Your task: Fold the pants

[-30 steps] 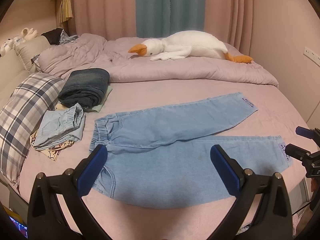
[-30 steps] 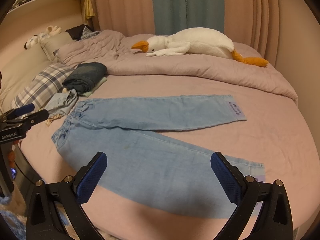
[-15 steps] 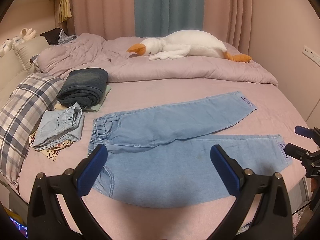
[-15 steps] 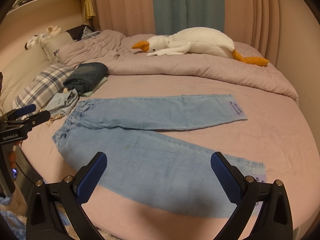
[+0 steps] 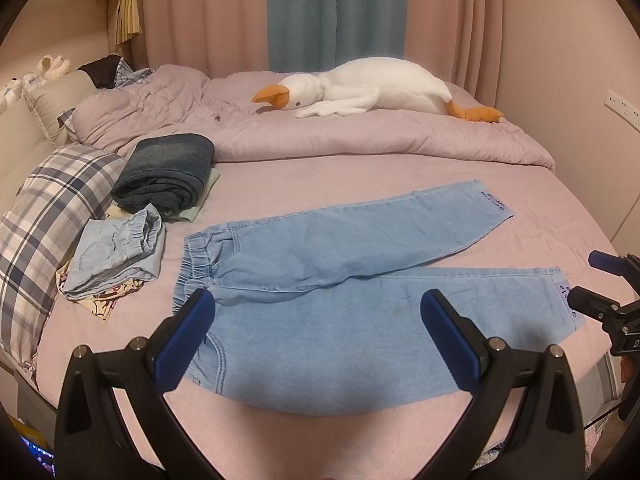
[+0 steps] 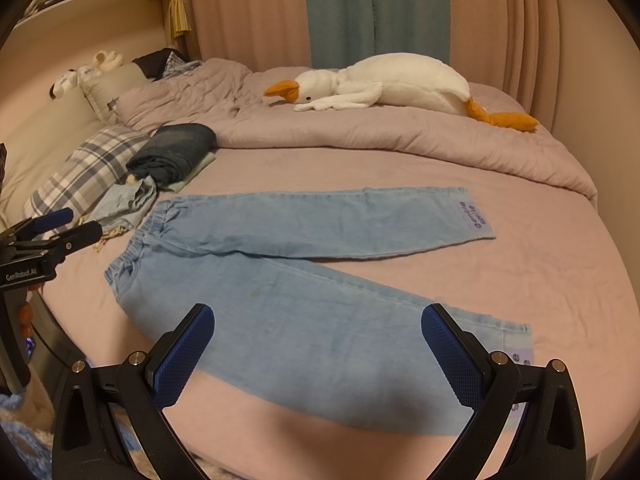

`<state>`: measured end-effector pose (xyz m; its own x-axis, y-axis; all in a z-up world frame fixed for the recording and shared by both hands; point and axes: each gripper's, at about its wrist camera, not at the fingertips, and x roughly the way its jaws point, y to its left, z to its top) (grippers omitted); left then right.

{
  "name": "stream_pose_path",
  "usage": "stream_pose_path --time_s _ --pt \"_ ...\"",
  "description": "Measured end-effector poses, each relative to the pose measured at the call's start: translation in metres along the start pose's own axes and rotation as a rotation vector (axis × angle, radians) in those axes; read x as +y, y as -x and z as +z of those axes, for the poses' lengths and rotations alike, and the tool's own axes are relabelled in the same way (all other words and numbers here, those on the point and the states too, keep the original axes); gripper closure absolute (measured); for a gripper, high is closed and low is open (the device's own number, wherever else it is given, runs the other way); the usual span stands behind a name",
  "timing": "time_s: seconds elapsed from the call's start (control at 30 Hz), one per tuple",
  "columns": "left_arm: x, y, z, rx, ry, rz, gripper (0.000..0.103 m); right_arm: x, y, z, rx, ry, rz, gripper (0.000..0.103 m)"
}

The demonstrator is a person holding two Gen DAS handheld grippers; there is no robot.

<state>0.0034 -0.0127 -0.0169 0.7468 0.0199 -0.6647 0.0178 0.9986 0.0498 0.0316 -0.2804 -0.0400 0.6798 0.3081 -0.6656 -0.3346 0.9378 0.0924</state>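
Light blue denim pants lie flat on the pink bed, waistband to the left, both legs spread apart toward the right. My left gripper hovers open over the near leg by the waist end, with nothing between its fingers. At the cuff end of that same leg my right gripper is open too and holds nothing. Each gripper shows in the other's view: the right gripper beside the near cuff, the left gripper off the waistband side.
Folded dark jeans and a small pile of light clothes sit left of the pants, next to a plaid pillow. A white goose plush lies on the bunched duvet behind. The bed's front edge is close below me.
Both views have shifted only slightly; the pants lie as before and both grippers stay open.
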Motion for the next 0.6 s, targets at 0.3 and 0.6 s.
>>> stream_pose_path --time_s 0.3,0.6 --pt "0.064 -0.066 -0.038 0.166 0.271 -0.02 0.0 0.033 -0.08 -0.027 0.144 0.063 0.108 0.0" --pt "0.15 -0.08 -0.117 0.32 0.73 -0.042 0.001 0.13 -0.117 -0.069 0.26 0.472 0.235 0.004"
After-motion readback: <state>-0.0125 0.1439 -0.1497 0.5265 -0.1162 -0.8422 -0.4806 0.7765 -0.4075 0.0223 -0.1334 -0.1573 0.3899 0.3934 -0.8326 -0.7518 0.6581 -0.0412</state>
